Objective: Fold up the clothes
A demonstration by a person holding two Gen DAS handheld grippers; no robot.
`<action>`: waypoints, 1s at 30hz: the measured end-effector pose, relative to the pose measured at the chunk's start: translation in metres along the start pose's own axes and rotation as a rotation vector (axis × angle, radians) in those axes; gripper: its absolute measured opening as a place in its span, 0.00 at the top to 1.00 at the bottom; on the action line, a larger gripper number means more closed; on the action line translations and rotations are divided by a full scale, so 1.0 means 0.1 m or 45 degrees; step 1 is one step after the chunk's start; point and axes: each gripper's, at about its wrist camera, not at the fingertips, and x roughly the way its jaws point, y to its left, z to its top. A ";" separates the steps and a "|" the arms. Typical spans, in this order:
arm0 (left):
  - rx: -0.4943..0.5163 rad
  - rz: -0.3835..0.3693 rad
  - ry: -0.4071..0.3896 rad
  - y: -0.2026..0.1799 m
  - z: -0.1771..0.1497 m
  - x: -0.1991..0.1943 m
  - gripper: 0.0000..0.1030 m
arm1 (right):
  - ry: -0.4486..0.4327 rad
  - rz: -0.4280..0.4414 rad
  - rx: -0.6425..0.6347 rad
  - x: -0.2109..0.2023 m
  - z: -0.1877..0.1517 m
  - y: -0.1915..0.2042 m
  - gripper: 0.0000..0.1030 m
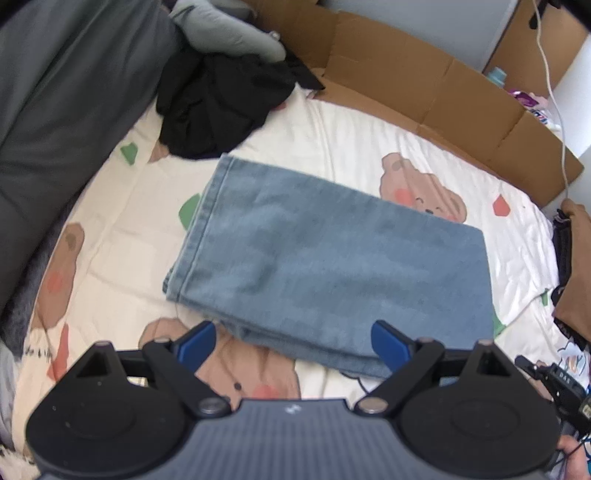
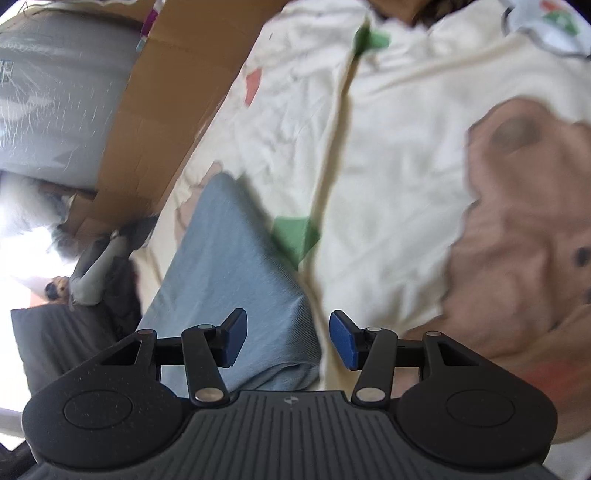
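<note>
Folded light-blue jeans (image 1: 325,258) lie flat on the cream bear-print bedsheet (image 1: 122,221), hem edge at the left. My left gripper (image 1: 295,341) hovers open over their near edge, blue pads spread wide with nothing between them. In the right wrist view the same jeans (image 2: 229,273) show as a blue slab running up to the left. My right gripper (image 2: 288,341) is open just above their near corner, left pad over denim, right pad over the sheet (image 2: 388,147). It holds nothing.
A heap of black clothes (image 1: 221,99) and a grey garment (image 1: 229,33) lie at the far left of the bed. A dark grey pillow (image 1: 62,103) lines the left side. Cardboard (image 1: 424,77) borders the far edge. Brown and dark items (image 1: 572,273) sit at the right.
</note>
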 end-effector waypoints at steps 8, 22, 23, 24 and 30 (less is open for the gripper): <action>-0.046 0.017 0.049 0.04 -0.12 0.13 0.10 | 0.048 -0.008 0.027 0.28 -0.02 -0.01 0.46; 0.008 0.008 0.102 -0.13 -0.20 0.46 0.10 | 0.123 0.171 0.239 0.36 -0.21 -0.34 0.84; 0.016 0.003 0.105 -0.15 -0.20 0.50 0.10 | 0.125 0.174 0.252 0.38 -0.21 -0.35 0.83; 0.021 -0.002 0.108 -0.17 -0.19 0.55 0.10 | 0.129 0.176 0.262 0.40 -0.20 -0.36 0.81; 0.035 -0.100 0.104 -0.30 -0.17 0.81 0.21 | 0.154 0.247 0.311 0.54 -0.15 -0.42 0.67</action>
